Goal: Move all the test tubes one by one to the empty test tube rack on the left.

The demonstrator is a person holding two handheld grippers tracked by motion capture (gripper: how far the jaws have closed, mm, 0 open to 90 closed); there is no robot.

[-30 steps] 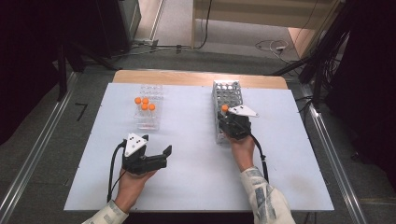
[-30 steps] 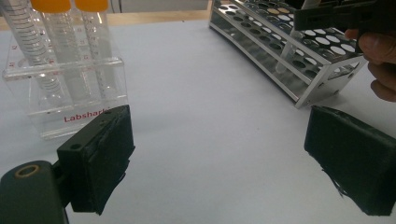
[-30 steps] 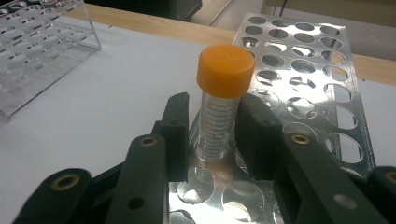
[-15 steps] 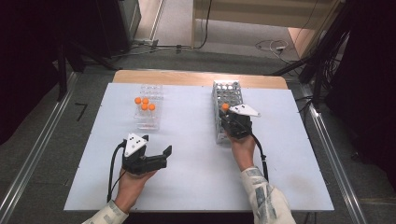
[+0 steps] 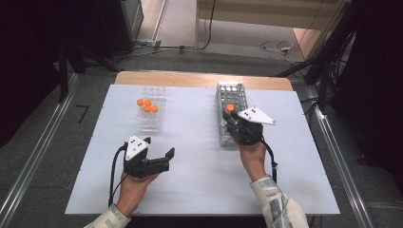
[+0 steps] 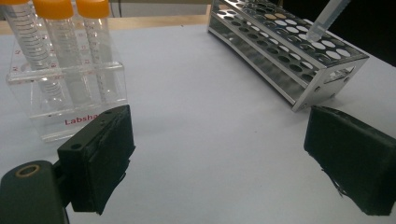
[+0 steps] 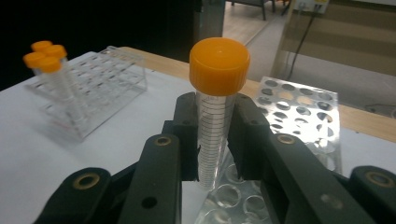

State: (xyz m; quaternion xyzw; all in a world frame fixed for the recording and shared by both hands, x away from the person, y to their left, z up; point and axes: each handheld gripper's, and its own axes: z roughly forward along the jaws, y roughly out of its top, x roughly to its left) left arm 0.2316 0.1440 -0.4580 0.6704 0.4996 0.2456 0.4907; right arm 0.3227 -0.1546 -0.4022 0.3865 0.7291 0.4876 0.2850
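Note:
My right gripper is shut on a clear graduated tube with an orange cap, gripped below the cap. It hangs over the metal tube rack. In the left gripper view the tube is tilted, its tip just above the metal rack's holes. Three more orange-capped tubes stand in a clear acrylic rack at the left. My left gripper rests on the white table in front of that rack, open, with nothing between its pads.
The white tabletop lies between the two racks and in front of them. A wooden strip runs along the table's far edge. Cables and dark stands sit on the floor behind.
My right gripper has risen a little with the tube, whose tip now sits above the metal rack's top. The left gripper has stayed where it was.

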